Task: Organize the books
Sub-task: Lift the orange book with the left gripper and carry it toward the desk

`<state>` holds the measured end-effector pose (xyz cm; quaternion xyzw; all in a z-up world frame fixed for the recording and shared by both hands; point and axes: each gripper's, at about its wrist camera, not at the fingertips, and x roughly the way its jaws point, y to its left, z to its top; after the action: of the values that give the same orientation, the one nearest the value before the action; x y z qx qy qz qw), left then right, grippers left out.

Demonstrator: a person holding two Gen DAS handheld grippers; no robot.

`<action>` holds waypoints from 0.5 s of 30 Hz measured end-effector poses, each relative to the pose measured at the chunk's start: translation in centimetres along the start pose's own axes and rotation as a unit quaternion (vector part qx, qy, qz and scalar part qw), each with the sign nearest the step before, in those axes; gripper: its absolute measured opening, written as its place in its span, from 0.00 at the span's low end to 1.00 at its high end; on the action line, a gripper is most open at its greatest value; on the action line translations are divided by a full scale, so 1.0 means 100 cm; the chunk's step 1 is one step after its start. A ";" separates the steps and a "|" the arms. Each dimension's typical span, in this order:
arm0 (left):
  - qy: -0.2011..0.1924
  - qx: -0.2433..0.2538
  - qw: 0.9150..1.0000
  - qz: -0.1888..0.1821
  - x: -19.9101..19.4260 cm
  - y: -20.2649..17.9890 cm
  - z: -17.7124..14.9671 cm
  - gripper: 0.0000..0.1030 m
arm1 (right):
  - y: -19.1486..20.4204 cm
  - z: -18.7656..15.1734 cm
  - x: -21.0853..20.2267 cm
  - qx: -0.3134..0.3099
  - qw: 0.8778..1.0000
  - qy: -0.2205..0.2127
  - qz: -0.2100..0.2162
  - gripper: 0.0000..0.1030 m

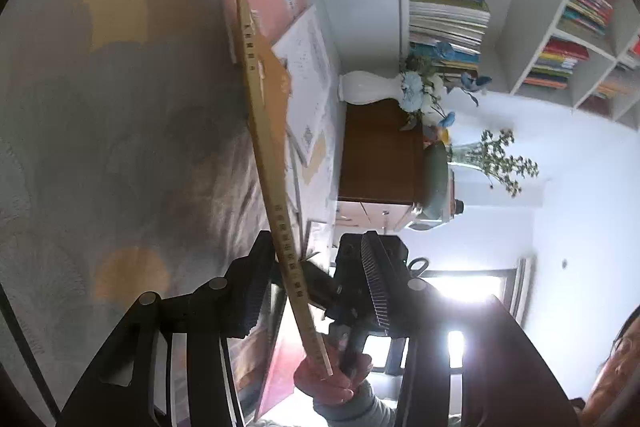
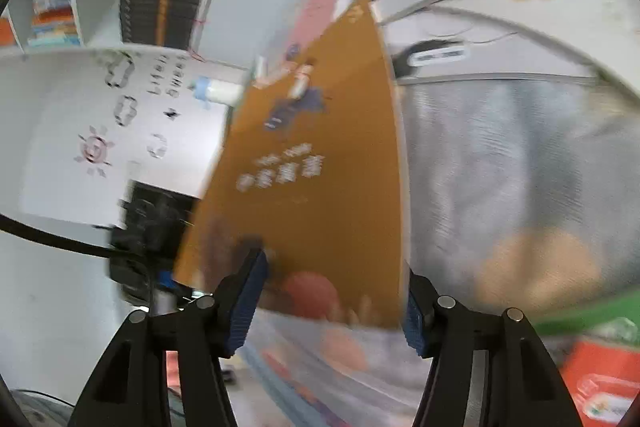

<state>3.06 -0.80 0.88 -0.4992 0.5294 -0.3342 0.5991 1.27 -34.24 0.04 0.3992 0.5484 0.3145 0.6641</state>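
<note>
Item: book [image 1: 264,115], thin, orange cover, pale spine with small print, white characters on the front. Held edge-on, pinched between the left fingers [image 1: 280,267] near its lower end. Right fingers [image 2: 332,303] are spread, the book's bottom edge lying between them, ungripped. Risk judged: pivoting or slipping from the single pinch.

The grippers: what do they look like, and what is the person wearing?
Both grippers are black plastic with two long fingers. The left gripper has dark ribbed pads and round silver studs. The right gripper has blue ribbed pads on its fingers and the same silver studs. A hand shows a light grey sleeve cuff.
</note>
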 end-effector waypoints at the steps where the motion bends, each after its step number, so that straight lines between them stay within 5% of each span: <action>1: 0.000 0.003 1.000 0.016 0.001 0.001 0.001 0.40 | -0.001 0.001 0.002 0.008 1.000 -0.009 0.005 0.50; 3: 0.007 0.013 0.997 0.076 0.006 0.001 0.004 0.40 | -0.004 0.004 0.008 0.022 0.999 -0.020 0.018 0.26; 5: 0.018 0.032 0.987 0.154 0.014 0.000 0.004 0.40 | 0.000 0.003 0.005 0.010 1.000 -0.025 0.012 0.16; 7: 0.036 0.059 0.972 0.223 0.027 -0.002 0.002 0.40 | 0.014 -0.001 0.007 -0.031 0.999 -0.024 -0.032 0.14; 10: 0.039 0.102 0.958 0.266 0.036 -0.012 -0.004 0.36 | 0.041 -0.008 0.011 -0.114 0.987 -0.013 -0.113 0.14; 15: 0.054 0.201 0.924 0.322 0.044 -0.036 -0.014 0.37 | 0.086 -0.027 0.024 -0.261 0.940 -0.003 -0.219 0.14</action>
<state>3.11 -6.29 3.08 -0.1526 0.6149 -0.2489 0.7325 -0.71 -27.55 6.19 0.0825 0.5191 0.2924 0.7989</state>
